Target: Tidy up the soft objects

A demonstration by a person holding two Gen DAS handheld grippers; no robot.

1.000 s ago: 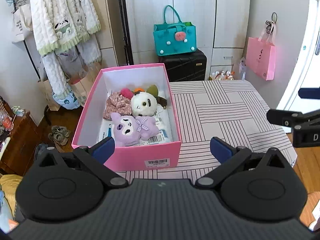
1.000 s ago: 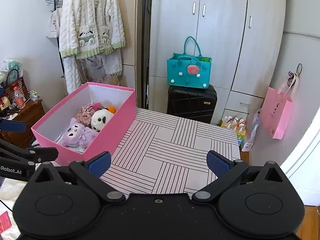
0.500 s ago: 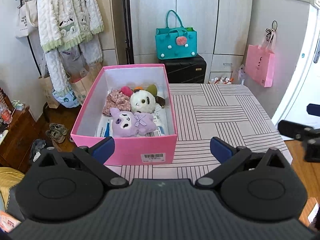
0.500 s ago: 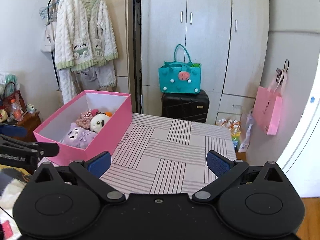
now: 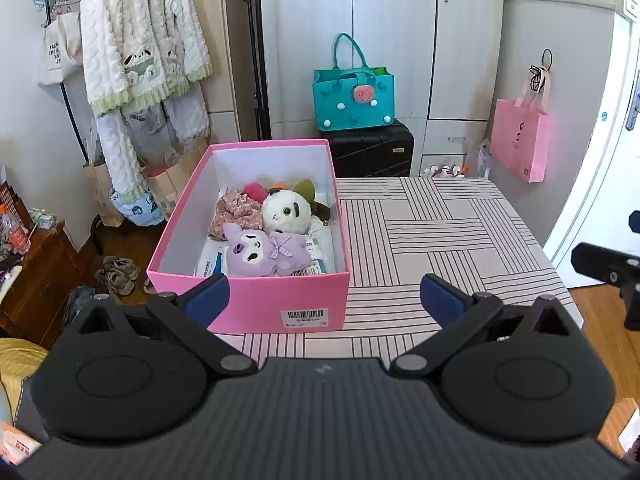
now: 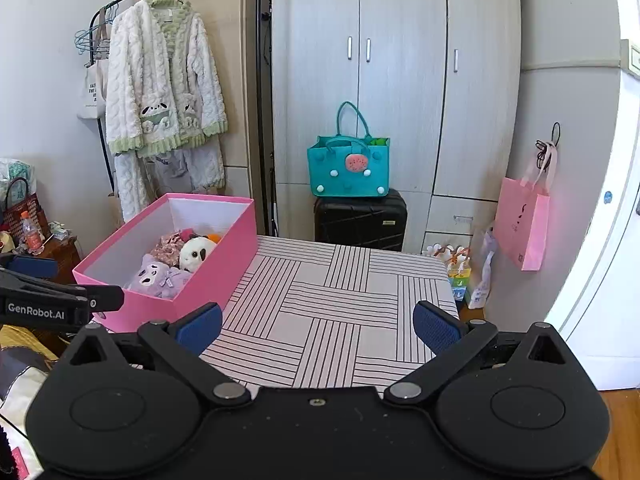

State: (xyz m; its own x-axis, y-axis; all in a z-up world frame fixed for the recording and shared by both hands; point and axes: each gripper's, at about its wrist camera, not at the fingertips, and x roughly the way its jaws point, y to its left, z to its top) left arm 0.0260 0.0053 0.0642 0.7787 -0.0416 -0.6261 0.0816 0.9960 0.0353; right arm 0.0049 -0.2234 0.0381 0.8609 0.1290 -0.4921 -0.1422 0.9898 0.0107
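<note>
Box [image 5: 256, 308] sits on the table's [image 5: 440, 232] left side; plush toys [image 5: 276, 232] lie inside.

Grey wardrobe [image 6: 400, 80] along back wall; black suitcase [image 6: 360, 216] at its foot; wooden floor [image 5: 596, 308]; white door [image 5: 600, 140] right; daylight bright, even

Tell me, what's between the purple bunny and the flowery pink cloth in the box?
Nothing. In the left wrist view the purple bunny lies right against the flowery pink cloth; the panda plush sits beside them.
</note>
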